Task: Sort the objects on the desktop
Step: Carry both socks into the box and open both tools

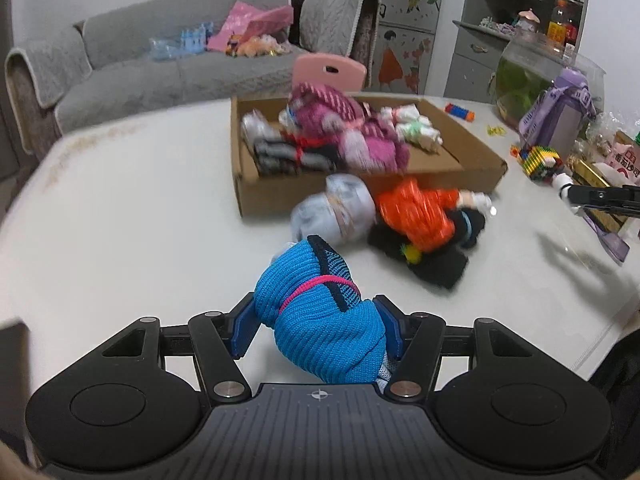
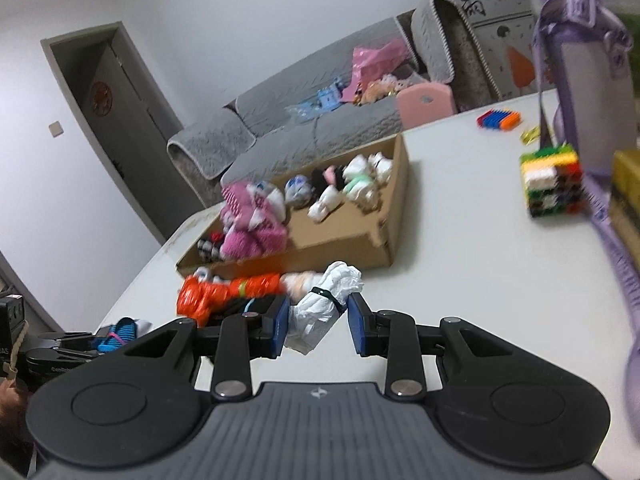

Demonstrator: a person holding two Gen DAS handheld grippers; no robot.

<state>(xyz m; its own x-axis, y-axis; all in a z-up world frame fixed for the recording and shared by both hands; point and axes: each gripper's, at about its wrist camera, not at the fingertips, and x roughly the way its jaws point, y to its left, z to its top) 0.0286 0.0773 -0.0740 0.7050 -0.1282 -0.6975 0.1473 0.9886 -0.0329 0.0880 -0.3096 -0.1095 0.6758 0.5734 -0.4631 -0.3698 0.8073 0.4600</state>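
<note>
Left wrist view: white table (image 1: 120, 208) fills the ground ahead of the jaws. Beyond the gripper, up the table, sits a shallow cardboard box (image 1: 460, 160), already holding rolled socks: a pink bundle (image 1: 348, 128), grey rolls and white ones. Just in front of the box wall, between it and the gripper, lie loose pieces: a pale grey-blue sock ball (image 1: 340, 208), an orange sock (image 1: 420, 216) on top of black ones (image 1: 436, 264).

Left gripper (image 1: 320, 324) stands half-wide, its blue pads pressed against both sides of a bright blue knit sock bundle (image 1: 320, 320) tied with a pink band; the bundle looks to be clear of the tabletop.

Right wrist view: right gripper (image 2: 318, 322) holds a small white sock roll (image 2: 320, 312) with a dark band. The left pad touches it; a gap shows at the right pad, so the grip looks loose or lopsided, though the jaws are narrow. Box (image 2: 352, 240) lies ahead and slightly left of these jaws.

Judgement: carry step, both hands loaded, heading for the box. Next move calls for bringing each bundle over the near wall, above a free patch of box floor, then opening. Watch the white roll; it may slip.
</note>
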